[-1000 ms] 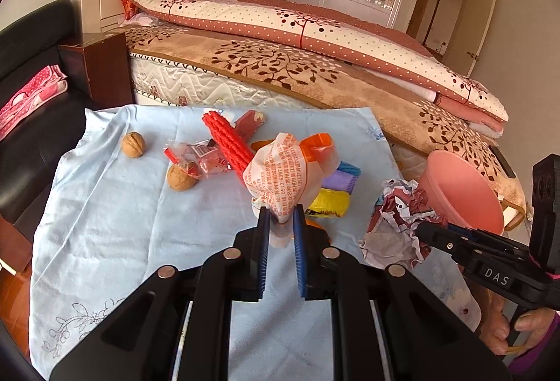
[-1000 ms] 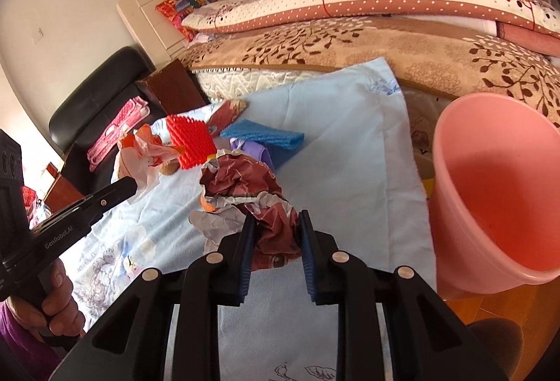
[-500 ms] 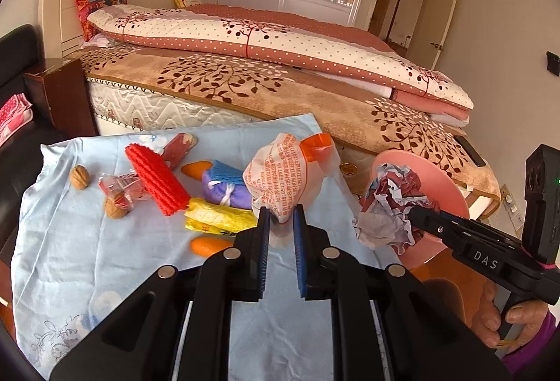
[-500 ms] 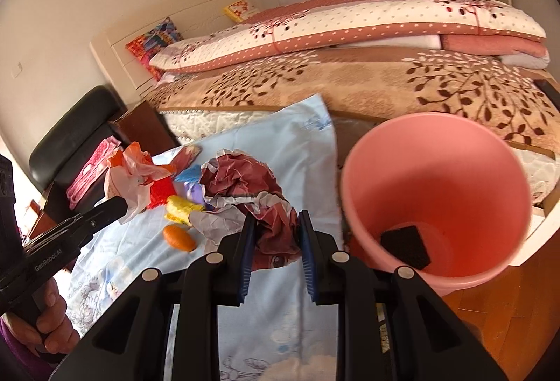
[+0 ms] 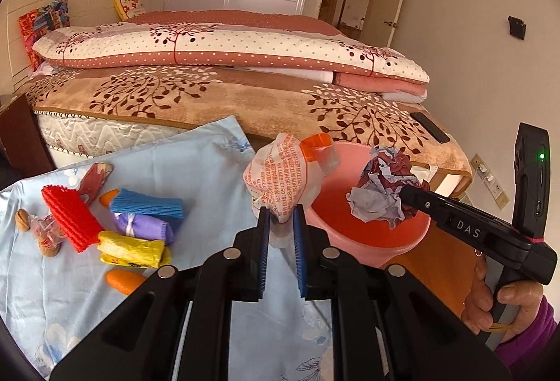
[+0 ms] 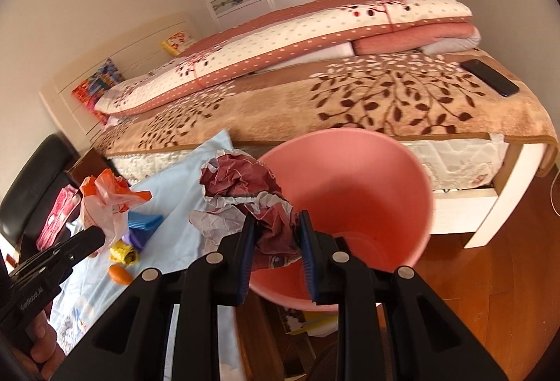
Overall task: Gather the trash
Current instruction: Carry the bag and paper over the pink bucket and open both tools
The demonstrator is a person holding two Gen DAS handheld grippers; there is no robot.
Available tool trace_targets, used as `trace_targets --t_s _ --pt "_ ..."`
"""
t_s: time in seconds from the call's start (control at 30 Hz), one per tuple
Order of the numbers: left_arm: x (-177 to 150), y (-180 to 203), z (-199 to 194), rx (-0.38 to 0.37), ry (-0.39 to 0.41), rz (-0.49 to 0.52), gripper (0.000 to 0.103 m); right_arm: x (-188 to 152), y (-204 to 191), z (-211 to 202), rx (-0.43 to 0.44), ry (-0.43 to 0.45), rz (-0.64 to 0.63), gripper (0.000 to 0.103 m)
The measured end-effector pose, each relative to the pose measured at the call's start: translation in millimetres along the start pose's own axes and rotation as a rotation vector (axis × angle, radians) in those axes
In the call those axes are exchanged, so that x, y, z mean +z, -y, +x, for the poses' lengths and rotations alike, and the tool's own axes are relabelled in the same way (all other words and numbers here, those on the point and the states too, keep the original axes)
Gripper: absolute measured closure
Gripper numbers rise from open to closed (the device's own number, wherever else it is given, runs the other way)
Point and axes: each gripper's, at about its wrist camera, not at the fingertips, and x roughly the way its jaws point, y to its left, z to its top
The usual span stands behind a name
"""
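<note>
My left gripper [image 5: 281, 218] is shut on a crumpled white and orange plastic bag [image 5: 280, 178], held at the left rim of the pink bucket [image 5: 367, 237]. My right gripper [image 6: 275, 227] is shut on a crumpled dark red and white paper ball [image 6: 245, 195], held over the bucket's [image 6: 378, 192] near left rim. In the left wrist view the paper ball [image 5: 381, 192] hangs above the bucket's opening. The bag also shows in the right wrist view [image 6: 105, 202], left of the bucket.
On the light blue cloth [image 5: 70, 283] lie a red foam net [image 5: 70, 223], blue foam net [image 5: 147, 204], purple cloth [image 5: 147, 227], yellow bag [image 5: 133, 249], orange pieces [image 5: 124, 281] and walnuts [image 5: 22, 218]. The bed [image 5: 245, 101] lies behind. A phone [image 6: 490, 76] lies on the bed corner.
Both grippers have swung right from over the cloth to the pink bucket, each carrying its trash. The paper ball now hangs over the bucket's opening and the bag is at its rim.
</note>
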Motion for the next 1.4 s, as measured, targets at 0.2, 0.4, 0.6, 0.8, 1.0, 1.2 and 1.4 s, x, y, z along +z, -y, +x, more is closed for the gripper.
trace_targets --t_s 0.2,0.4,0.6,0.8,1.0,1.2,1.4 --pt "2.1 26.6 24.0 -0.046 -0.030 0.047 0.090 3.1 25.5 1.8 -0.044 0.000 0.034 0.079" --pt "2.6 47.6 45.6 -0.077 -0.064 0.078 0.090 0.2 33.6 5.7 -0.087 -0.006 0.027 0.079" --pt "3.4 64.5 67.0 -0.098 -0.096 0.105 0.090 1.6 40.5 9.3 -0.134 -0.001 0.017 0.079" --pt "2.2 74.7 84.2 -0.109 -0.121 0.116 0.090 3.3 48.5 10.9 -0.159 -0.001 0.030 0.079" --pt "2.4 82.2 96.1 -0.112 -0.141 0.122 0.090 4.1 54.0 11.0 -0.176 0.000 0.038 0.079" --pt "3.0 81.6 100.9 -0.101 -0.157 0.115 0.064 4.4 55.3 11.8 -0.179 0.002 0.040 0.079" --pt "3.6 77.5 95.6 -0.096 -0.144 0.106 0.060 4.0 57.3 14.2 -0.177 -0.003 0.045 0.078"
